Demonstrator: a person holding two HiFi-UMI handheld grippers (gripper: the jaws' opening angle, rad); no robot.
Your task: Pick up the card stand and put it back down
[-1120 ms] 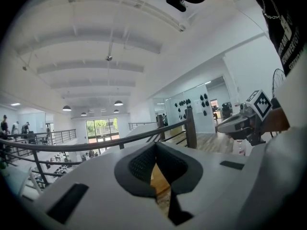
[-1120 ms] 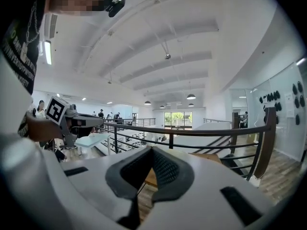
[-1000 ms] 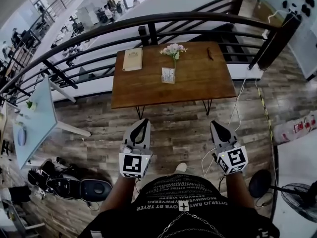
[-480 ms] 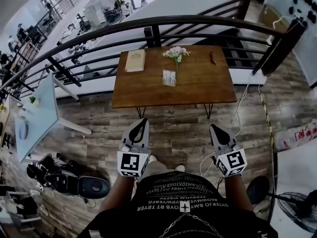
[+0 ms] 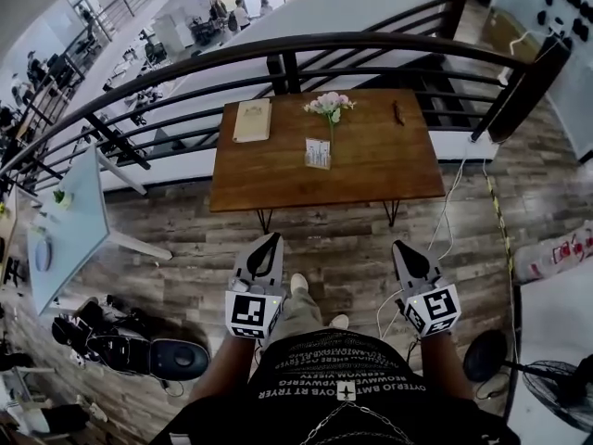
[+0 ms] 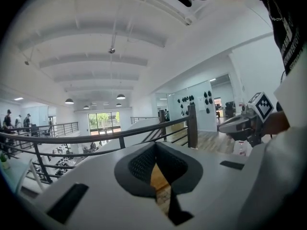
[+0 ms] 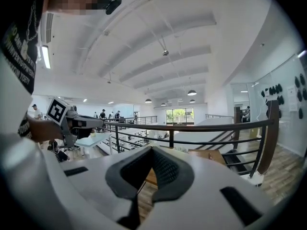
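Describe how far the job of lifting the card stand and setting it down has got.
Done: nothing; the card stand stands on the table. In hand: nothing; left tool and right tool are shut, empty, short of the table. Left: approach, grasp, lift, set down.

- Wooden table [image 5: 371, 160], far centre, on thin dark legs.
- Pink and white flowers [image 5: 329, 106] upright at the table's far edge.
- Tan notebook [image 5: 251, 120] flat on the table's far left part, well apart from the flowers.
- 1 small dark item [image 5: 397, 112] on the table's far right; too small to tell.
- Dark railing [image 5: 371, 41] just beyond the table.
- Pale table [image 5: 79, 211] at left.
- Black bags [image 5: 139, 346] on the wood floor [image 5: 334, 239], near left.
- Fan [image 5: 561, 378] near right.
- White cable [image 5: 445, 202] on the floor, right of the wooden table.
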